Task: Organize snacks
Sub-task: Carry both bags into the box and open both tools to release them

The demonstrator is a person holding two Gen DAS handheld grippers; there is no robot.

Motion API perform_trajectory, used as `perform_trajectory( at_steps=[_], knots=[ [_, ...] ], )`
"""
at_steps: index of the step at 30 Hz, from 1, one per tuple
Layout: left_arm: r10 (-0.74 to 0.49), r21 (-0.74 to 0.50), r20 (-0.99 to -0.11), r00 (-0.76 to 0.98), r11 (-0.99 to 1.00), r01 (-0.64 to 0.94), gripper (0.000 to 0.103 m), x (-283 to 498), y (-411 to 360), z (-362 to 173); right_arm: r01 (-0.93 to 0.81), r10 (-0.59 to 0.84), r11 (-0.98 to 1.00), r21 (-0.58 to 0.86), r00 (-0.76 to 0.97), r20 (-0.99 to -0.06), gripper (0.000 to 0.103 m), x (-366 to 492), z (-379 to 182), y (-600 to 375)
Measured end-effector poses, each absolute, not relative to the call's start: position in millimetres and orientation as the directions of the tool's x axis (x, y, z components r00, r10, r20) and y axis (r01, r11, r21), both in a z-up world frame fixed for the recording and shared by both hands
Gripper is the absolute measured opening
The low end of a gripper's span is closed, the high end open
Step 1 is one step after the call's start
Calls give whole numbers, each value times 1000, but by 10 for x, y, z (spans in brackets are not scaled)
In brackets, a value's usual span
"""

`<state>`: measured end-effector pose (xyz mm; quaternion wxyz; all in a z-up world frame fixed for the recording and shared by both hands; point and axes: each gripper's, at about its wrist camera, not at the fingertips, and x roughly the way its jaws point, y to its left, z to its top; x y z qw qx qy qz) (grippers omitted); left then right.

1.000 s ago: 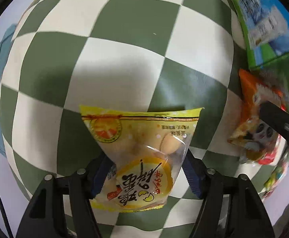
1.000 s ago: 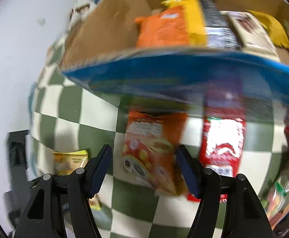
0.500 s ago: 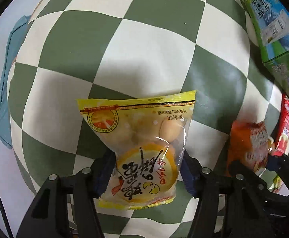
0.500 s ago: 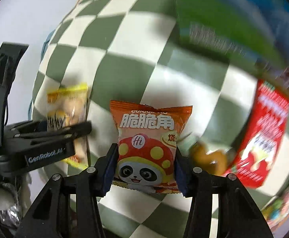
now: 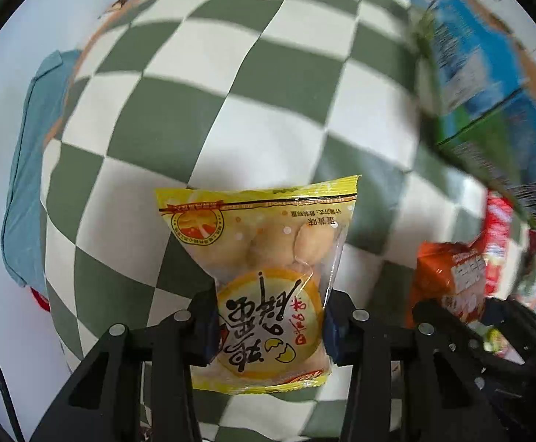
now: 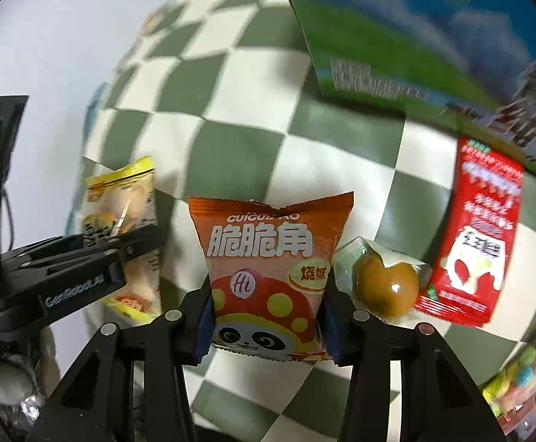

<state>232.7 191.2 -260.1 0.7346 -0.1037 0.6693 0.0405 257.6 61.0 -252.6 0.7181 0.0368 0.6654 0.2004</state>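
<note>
Left gripper (image 5: 270, 328) pinching glossy yellow packet (image 5: 264, 276), right gripper (image 6: 266, 326) clamped on crinkly orange packet (image 6: 270, 272), jaws just closed; only in right view, wrapped brown egg (image 6: 384, 287), red carton (image 6: 479, 232); beyond, green-white checkered cloth (image 6: 238, 147), blurred box (image 6: 397, 37).

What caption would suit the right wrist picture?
Right claw shut on orange panda snack bag over checkered cloth, wrapped brown egg beside it.
</note>
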Motion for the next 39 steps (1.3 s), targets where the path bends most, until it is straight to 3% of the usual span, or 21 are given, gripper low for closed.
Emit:
perform_trajectory(
  at_steps=[7,13,16,19,25,34,36,38,39],
  knots=[
    [-202,-226,-948,245,972,-72,40,2531,1402,-1615,-206,435,891,404,137,-890,50,2467,-1806,14],
    [-320,-301,-903,286,947,109,40,3182,528,-893,-122,409,912,391,313,-857,50,2569,-1020,-837],
    [-331,-290,-901,281,940,178,41,3461,150,-785,-83,354,933,351,394,-848,50,2773,-723,-1240],
    [-316,-267,-918,241,940,214,41,3882,-282,-895,-30,258,961,274,446,-857,50,3168,-641,-1615],
    [-228,-205,-969,94,956,208,41,4497,-763,-1478,65,165,977,205,380,-910,50,3885,-989,-2088],
    [-121,-123,-992,-23,984,131,41,4806,-819,-2113,122,93,984,130,274,-957,53,4406,-1604,-2255],
    [-149,-153,-988,-40,982,114,51,4820,-801,-2171,126,98,983,134,262,-960,82,4455,-1694,-2235],
    [-140,-144,-989,-40,982,120,90,4862,-804,-2222,115,105,984,137,248,-963,90,4438,-1719,-2172],
    [-132,-134,-991,-28,984,120,92,4869,-801,-2214,105,96,987,125,243,-965,92,4452,-1724,-2133]
  ],
)
